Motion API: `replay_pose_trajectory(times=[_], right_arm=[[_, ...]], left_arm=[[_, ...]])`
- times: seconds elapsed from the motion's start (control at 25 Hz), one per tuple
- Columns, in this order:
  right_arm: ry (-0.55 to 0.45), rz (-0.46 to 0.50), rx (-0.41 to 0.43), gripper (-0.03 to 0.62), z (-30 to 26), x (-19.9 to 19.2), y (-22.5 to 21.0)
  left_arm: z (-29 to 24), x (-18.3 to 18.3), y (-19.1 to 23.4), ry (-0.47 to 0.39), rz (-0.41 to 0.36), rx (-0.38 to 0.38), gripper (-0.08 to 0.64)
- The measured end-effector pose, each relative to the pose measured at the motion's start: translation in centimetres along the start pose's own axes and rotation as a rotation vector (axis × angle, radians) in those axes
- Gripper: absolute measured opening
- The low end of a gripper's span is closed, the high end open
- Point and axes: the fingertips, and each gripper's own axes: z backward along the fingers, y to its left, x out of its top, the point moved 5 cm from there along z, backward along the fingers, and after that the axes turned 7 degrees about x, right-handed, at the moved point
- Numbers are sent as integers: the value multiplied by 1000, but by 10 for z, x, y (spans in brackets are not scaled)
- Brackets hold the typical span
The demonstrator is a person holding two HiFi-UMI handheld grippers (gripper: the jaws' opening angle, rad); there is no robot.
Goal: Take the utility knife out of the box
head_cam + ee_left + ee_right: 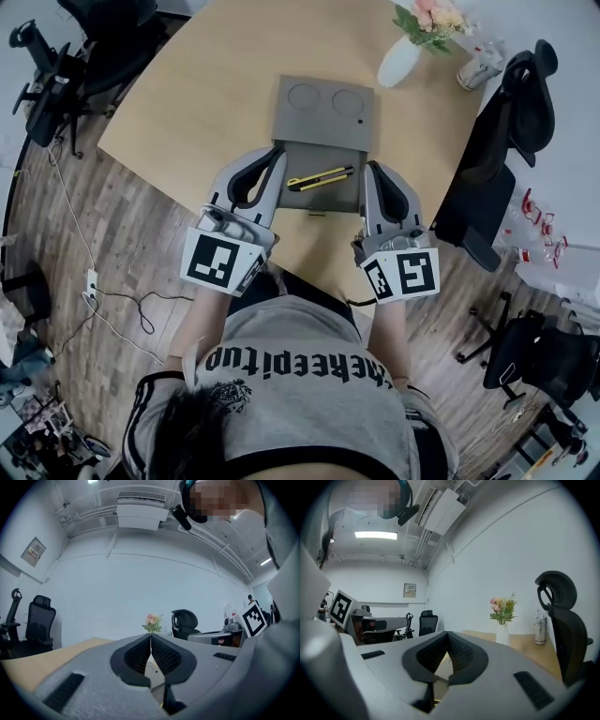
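An open grey box [323, 114] lies on the wooden table, its lid folded back away from me. In its tray rests the yellow and black utility knife [321, 178], lying crosswise. My left gripper [277, 152] sits against the tray's left side and my right gripper [372, 169] against its right side; whether either touches the box I cannot tell. In the left gripper view the left gripper [150, 637] has its pads pressed together with nothing between them. The right gripper [447, 633] is likewise shut and empty. The knife is hidden in both gripper views.
A white vase of pink flowers [403, 54] and a metal can [477, 67] stand at the table's far right. A black office chair [502, 141] crowds the table's right edge, and another chair [89, 52] stands off to the left. The table's near edge runs under my grippers.
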Motion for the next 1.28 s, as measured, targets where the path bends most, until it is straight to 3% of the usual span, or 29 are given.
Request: replay_pose_trajectory(times=[0.28,0.76,1.28], right_arm=[[47,-42,18,6,-4,-21,-11],[118,-110,37,6,-6,-56,-24],[142,-164,39,6,-7,-73,-43]], left_arm=[[-10,-19,-6,80,20,10,18],[-26,-68,-13,202,-13,-5,18],[-60,-126,-33,418,-123,-191,20]])
